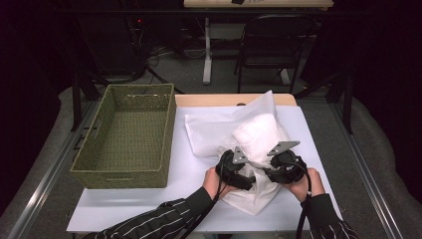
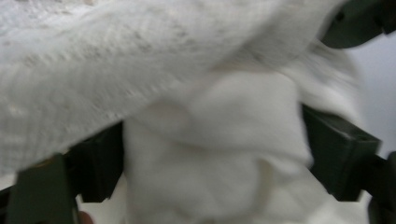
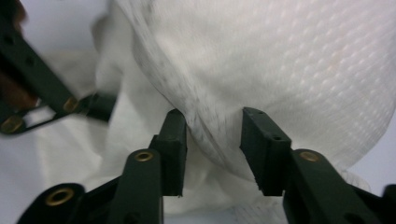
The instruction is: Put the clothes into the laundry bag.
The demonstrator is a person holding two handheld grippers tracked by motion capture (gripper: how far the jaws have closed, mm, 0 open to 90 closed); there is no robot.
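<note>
A white textured cloth (image 1: 259, 132) lies bunched on the pale table (image 1: 149, 209), with one corner sticking up at the back. Both grippers sit at its near side, close together. The left gripper (image 1: 238, 172) has its jaws spread wide in the left gripper view, with a thick wad of the cloth (image 2: 210, 140) filling the gap (image 2: 215, 154). The right gripper (image 1: 278, 169) has its jaws drawn close, and a fold of the cloth (image 3: 289, 70) is pinched between its pads (image 3: 212, 135). The left gripper's frame (image 3: 32, 93) shows at the left of the right gripper view.
An olive woven basket (image 1: 124, 177) with nothing in it stands on the table's left half, beside the cloth. Bare table runs along the front edge. Behind the table are a chair (image 1: 271, 45) and desk legs in a dark room.
</note>
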